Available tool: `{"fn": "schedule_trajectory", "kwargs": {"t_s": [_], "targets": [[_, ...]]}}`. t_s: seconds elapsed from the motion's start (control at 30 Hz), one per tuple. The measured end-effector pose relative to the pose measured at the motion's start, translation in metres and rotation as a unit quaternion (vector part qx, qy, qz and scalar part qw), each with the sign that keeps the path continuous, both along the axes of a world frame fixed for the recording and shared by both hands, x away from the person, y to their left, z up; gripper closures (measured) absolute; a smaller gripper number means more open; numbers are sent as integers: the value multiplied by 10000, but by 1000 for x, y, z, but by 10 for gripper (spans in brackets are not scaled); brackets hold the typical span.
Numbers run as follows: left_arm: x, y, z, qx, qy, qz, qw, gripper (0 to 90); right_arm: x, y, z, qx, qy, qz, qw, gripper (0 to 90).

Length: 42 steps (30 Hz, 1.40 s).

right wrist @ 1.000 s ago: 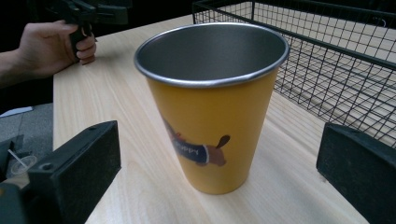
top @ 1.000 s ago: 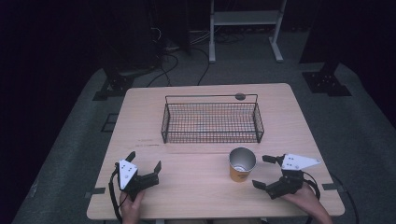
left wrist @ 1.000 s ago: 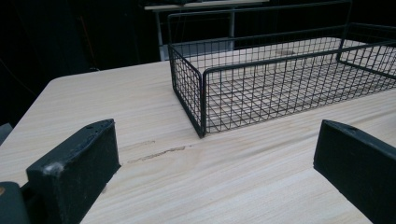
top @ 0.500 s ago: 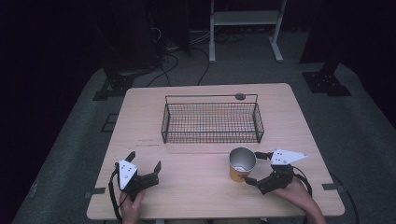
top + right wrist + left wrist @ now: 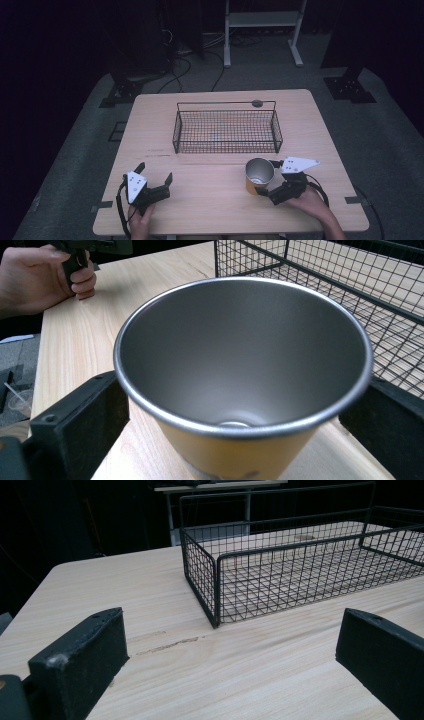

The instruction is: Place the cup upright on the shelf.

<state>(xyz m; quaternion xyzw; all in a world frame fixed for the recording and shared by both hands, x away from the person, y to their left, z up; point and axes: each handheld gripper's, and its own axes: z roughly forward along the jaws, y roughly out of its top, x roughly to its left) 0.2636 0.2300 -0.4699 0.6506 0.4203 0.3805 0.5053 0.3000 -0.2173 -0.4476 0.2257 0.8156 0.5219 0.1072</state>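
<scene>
Two handheld grippers: the left gripper (image 5: 153,172) and right gripper (image 5: 266,177) share black bodies, blocky matte-black jaws with a small screw hole near each tip, and a pale three-cornered top plate dotted with dark marks. Black cables loop from both. Forearms are bare.

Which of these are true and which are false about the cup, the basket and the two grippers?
1. The metal cup stands upright on the table. True.
2. The cup sits inside the wire basket. False: it stands on the table in front of the basket.
3. The right gripper has a jaw on each side of the cup. True.
4. The left gripper holds the basket. False: its jaws are open over bare table.
5. The cup is full of juice. False: it is empty.
</scene>
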Motion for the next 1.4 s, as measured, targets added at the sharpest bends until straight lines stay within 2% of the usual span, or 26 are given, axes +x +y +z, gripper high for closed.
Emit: {"fn": "schedule_trajectory", "kwargs": {"t_s": [0.3, 0.63, 0.67, 0.7, 0.73, 1.07, 1.4], "targets": [[0, 0, 0, 3, -10, -2, 10000, 0, 6, 11, 6, -80, -20, 102, 9999, 0], [0, 0, 0, -4, -12, -4, 10000, 0, 11, 18, 4, -193, 54, 110, 9997, 0], [0, 0, 0, -5, -13, -5, 10000, 0, 11, 19, 4, -216, 53, 111, 9997, 31], [0, 0, 0, -5, -13, -5, 10000, 0, 11, 19, 4, -216, 53, 111, 9997, 31], [0, 0, 0, -9, -12, -2, 10000, 0, 10, 18, 4, -185, 24, 143, 9997, 86], [-1, 0, 0, 14, -27, -11, 10000, 0, 11, 16, 7, -111, 96, 142, 9998, 100], [-1, 0, 0, 10, -23, -9, 10000, 0, 12, 18, 18, -48, 98, 259, 9996, 99]]}}
